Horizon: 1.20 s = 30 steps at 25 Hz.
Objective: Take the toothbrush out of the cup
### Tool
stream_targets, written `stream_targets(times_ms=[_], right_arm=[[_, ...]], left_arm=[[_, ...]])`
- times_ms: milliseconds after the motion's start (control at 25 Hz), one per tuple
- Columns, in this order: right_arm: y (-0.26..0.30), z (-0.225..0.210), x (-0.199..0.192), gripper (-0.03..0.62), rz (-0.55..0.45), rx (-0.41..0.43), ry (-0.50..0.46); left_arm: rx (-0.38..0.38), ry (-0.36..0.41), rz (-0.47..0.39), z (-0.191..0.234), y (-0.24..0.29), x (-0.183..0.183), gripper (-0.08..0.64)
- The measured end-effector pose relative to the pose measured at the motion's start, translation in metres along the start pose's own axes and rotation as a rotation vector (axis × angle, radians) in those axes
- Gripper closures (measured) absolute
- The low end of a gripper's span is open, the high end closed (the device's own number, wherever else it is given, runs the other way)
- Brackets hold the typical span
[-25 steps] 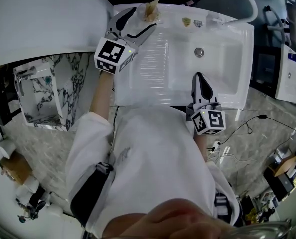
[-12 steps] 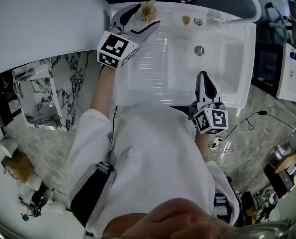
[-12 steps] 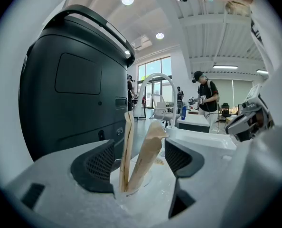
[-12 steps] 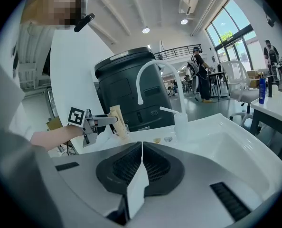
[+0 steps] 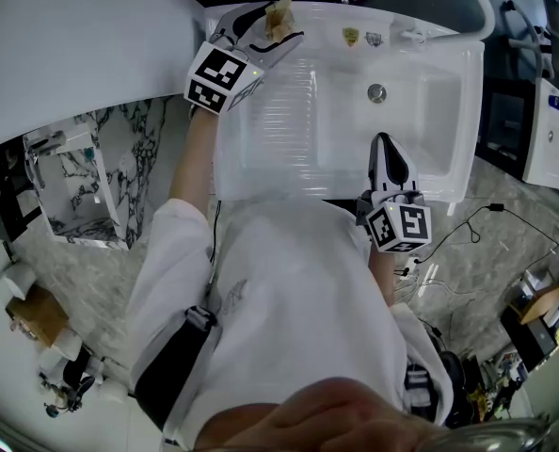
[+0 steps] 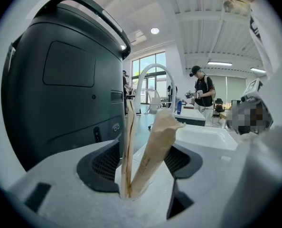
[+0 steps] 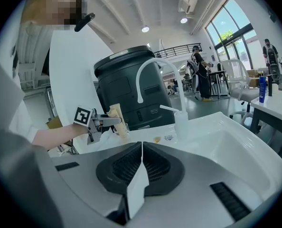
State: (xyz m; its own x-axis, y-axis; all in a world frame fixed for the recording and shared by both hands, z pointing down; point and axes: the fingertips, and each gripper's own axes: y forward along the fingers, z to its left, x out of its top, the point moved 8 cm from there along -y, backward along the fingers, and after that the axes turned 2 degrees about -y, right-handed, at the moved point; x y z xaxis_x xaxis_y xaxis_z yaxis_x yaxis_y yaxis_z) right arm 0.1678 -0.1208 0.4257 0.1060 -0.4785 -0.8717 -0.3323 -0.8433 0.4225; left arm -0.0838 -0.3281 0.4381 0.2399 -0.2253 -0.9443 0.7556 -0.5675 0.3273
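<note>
White sink [image 5: 279,130], toothbrush [image 6: 153,146] between closing left claw [image 6: 142,161]

Left tool [image 6: 143,163]: its own body hides the base of the cup [image 6: 154,180] standing between its jaws. Two tan upright pieces [image 6: 155,137] rise from the cup, and their identity cannot be confirmed. Beyond the right tool [image 5: 383,144], two small items [image 5: 352,37] on the sink ledge are too small to identify.

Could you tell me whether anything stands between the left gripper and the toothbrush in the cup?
Nothing visible does. The left gripper's jaws, open and just now closing slightly, already flank the paper-wrapped toothbrush standing in the cup, without pressing it.
</note>
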Motion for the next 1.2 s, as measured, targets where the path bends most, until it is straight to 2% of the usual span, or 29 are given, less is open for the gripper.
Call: stream_targets(times_ms=[120,280,440,600,1200], right_arm=[[0.002,0.001,0.0,0.574,0.004,0.002,-0.001],[0.003,0.002,0.001,0.575,0.008,0.001,-0.004],[0.002,0.003,0.0,0.575,0.008,0.0,-0.005],[0.002,0.002,0.0,0.574,0.009,0.0,-0.006],[-0.001,0.007,0.003,0.574,0.002,0.006,-0.018]], left_arm=[[0.009,0.007,0.006,0.002,0.003,-0.003,0.321],[0.062,0.017,0.014,0.005,0.005,-0.005,0.451],[0.115,0.027,0.014,0.006,0.004,-0.005,0.488],[0.163,0.021,0.014,0.007,0.002,-0.004,0.502],[0.225,0.012,0.002,0.003,-0.006,0.0,0.506]])
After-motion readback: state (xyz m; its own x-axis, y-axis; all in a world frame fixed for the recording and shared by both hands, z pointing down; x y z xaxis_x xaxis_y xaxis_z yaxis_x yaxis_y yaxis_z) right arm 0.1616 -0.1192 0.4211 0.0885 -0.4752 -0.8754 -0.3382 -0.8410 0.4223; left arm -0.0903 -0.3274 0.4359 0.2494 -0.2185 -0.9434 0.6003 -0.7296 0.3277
